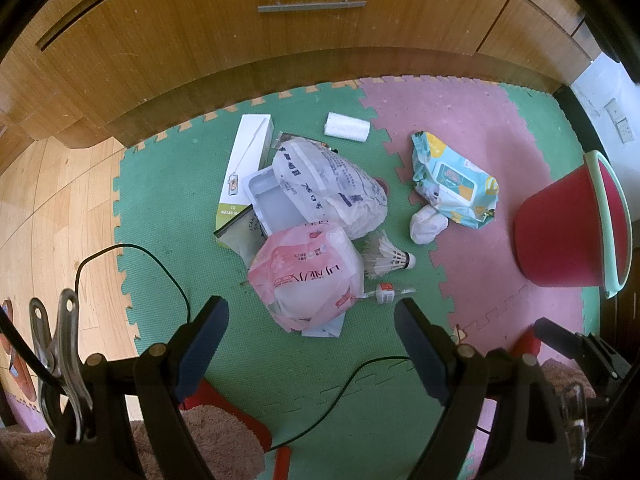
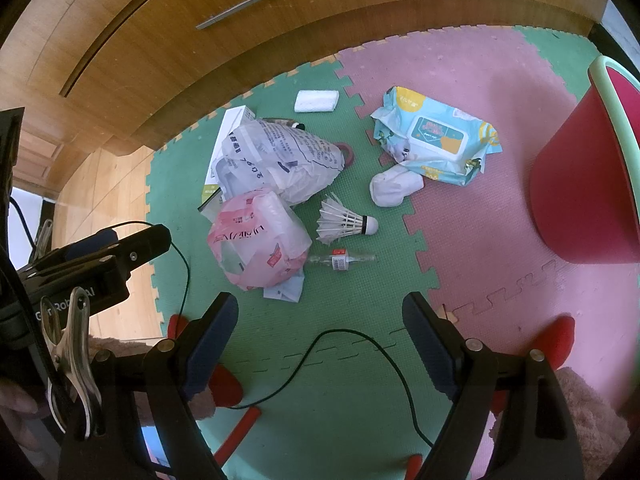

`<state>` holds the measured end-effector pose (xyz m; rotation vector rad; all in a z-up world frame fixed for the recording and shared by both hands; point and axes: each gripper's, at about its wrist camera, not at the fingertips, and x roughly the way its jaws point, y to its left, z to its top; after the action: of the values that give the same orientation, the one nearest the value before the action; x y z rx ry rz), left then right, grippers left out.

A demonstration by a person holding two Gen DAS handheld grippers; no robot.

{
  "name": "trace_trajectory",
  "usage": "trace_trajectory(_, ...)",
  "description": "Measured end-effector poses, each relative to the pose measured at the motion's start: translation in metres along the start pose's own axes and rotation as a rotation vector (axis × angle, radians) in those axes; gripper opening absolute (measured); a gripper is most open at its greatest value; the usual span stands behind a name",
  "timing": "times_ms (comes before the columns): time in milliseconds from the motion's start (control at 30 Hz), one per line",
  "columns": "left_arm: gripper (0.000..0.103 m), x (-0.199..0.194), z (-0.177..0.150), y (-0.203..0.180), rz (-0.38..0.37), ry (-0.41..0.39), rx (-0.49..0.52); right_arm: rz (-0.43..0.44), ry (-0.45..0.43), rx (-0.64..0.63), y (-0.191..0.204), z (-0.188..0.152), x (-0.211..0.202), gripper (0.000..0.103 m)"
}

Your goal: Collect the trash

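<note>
Cabinet: wooden fronts with a grey bar handle, standing along the far edge of the mat.
Mat: green and pink foam puzzle tiles on a wooden floor, carrying all the trash.
Bin: red bucket with a pale green rim, tipped on its side at the mat's right edge, well apart from the pile.
Pile: white printed bag over a clear plastic tray and a long white box, with a pink bag at its near side.
Wipes pack: blue, on the pink tile, touching a white crumpled wad.
Foam block: white, near the mat's far edge.
Shuttlecock: just beside the pink bag, lying on its side.
Vial: small, clear, red-labelled, lying just nearer than the shuttlecock.
Left gripper: jaws spread wide, holding nothing, above the mat's near edge.
Right gripper: jaws spread wide, holding nothing, beside the left one.
</note>
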<state>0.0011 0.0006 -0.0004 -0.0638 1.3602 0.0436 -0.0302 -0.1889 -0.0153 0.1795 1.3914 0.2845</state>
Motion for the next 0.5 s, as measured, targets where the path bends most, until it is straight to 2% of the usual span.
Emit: trace_trajectory(500, 0.088, 0.0013, -0.0018, 0.0000, 0.000, 0.001, 0.000, 0.001, 0.003, 0.001, -0.0001, 0.0000, 0.0001, 0.087)
